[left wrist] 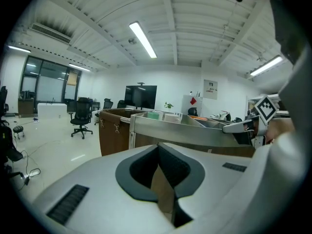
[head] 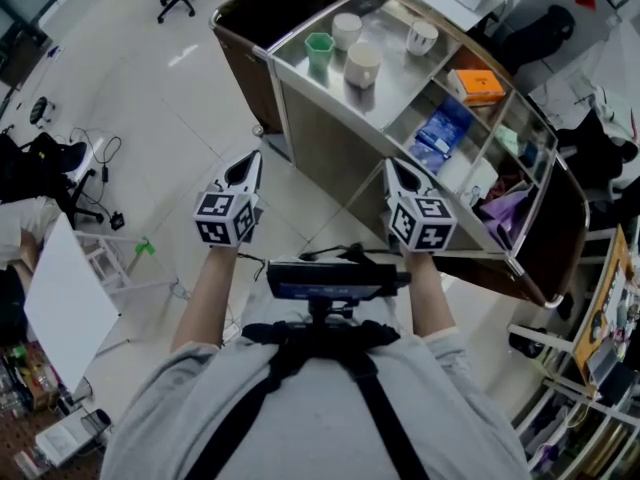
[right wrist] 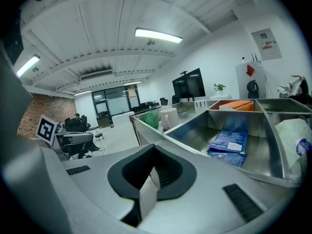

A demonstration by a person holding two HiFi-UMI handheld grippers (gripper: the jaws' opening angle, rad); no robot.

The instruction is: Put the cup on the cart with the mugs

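Cart of stainless steel with brown wooden ends, open top divided into compartments. Left gripper over pale floor, short of cart, jaws closed together, nothing between. Right gripper close by cart's near side, jaws likewise pressed closed, empty. Blue packets and orange box in neighbouring compartments. Three white ceramic mugs upright in largest compartment. Green plastic cup upright there too, just beside two of them.
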